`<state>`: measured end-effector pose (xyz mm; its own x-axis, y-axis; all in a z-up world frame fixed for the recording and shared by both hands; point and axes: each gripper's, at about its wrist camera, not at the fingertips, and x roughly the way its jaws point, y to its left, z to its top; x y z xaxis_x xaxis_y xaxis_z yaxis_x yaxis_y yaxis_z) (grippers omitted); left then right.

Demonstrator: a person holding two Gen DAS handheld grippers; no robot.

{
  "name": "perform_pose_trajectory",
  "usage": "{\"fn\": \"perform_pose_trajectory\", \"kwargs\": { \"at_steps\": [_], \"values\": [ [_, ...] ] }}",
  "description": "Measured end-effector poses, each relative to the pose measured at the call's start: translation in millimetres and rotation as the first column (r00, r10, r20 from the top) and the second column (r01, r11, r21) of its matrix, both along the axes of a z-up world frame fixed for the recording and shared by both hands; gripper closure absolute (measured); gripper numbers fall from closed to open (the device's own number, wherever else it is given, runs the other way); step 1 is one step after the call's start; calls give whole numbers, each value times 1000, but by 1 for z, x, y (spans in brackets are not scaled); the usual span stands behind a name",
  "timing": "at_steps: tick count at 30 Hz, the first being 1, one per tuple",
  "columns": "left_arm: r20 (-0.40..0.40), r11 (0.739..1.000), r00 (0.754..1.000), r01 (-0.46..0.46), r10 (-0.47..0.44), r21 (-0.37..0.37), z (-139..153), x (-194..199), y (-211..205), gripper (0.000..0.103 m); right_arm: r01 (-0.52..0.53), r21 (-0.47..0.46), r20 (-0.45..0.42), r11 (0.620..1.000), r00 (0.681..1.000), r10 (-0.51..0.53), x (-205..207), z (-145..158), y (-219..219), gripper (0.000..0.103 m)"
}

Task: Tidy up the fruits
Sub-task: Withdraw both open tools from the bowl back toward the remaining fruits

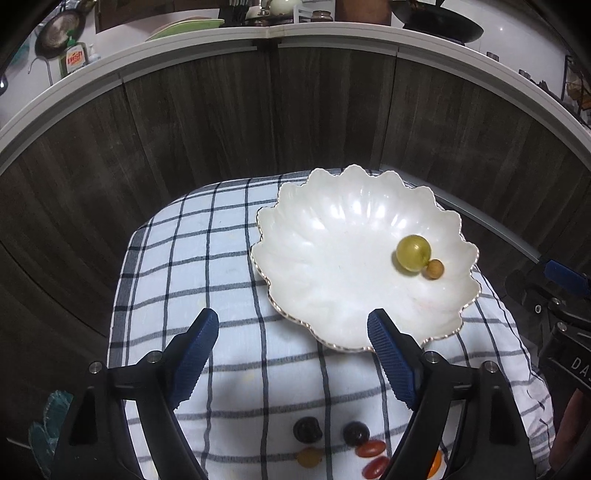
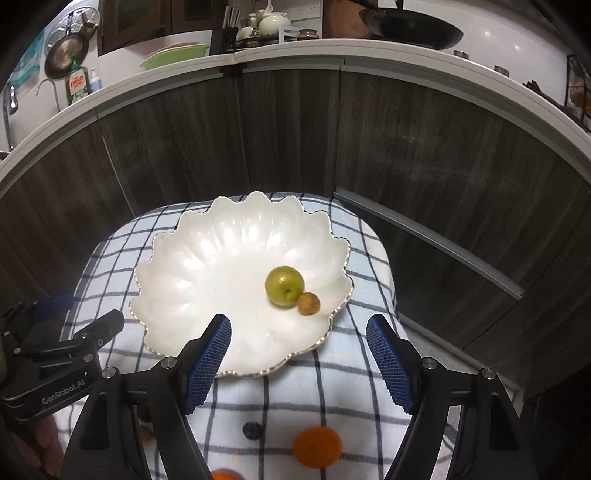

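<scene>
A white scalloped bowl (image 1: 332, 258) (image 2: 221, 266) sits on a checked cloth (image 1: 207, 258) (image 2: 332, 387). In it lie a green round fruit (image 1: 413, 253) (image 2: 284, 285) and, touching it, a small brown fruit (image 1: 434, 268) (image 2: 308, 303). My left gripper (image 1: 293, 328) is open and empty, just short of the bowl's near rim. My right gripper (image 2: 298, 334) is open and empty over the bowl's near right rim. On the cloth below lie two dark fruits (image 1: 306, 429) (image 1: 355, 433), two red oblong fruits (image 1: 370, 449), a yellow-brown fruit (image 1: 309, 457) and an orange (image 2: 317, 446).
Dark wood cabinet fronts (image 1: 295, 110) with a white countertop (image 1: 332, 35) curve behind the cloth. The right gripper shows at the right edge of the left wrist view (image 1: 554, 295); the left gripper shows at the left of the right wrist view (image 2: 55, 350).
</scene>
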<state>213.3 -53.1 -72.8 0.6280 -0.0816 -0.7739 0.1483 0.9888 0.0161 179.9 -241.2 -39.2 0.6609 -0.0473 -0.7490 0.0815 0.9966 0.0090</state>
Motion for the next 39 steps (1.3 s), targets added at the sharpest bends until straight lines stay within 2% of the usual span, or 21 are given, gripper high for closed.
{"fn": "perform_pose_trajectory", "kwargs": {
  "at_steps": [23,39],
  "values": [
    [7,1000,1000,3,-3,-17,5,-49,3,20,-7,-5,32,1000,999,7,-44,6,1,26],
    [-29,1000,999,18,-18,-18,-13,-74,0,20,-37,-9,27,999,999,37,-64,-6,4,26]
  ]
}}
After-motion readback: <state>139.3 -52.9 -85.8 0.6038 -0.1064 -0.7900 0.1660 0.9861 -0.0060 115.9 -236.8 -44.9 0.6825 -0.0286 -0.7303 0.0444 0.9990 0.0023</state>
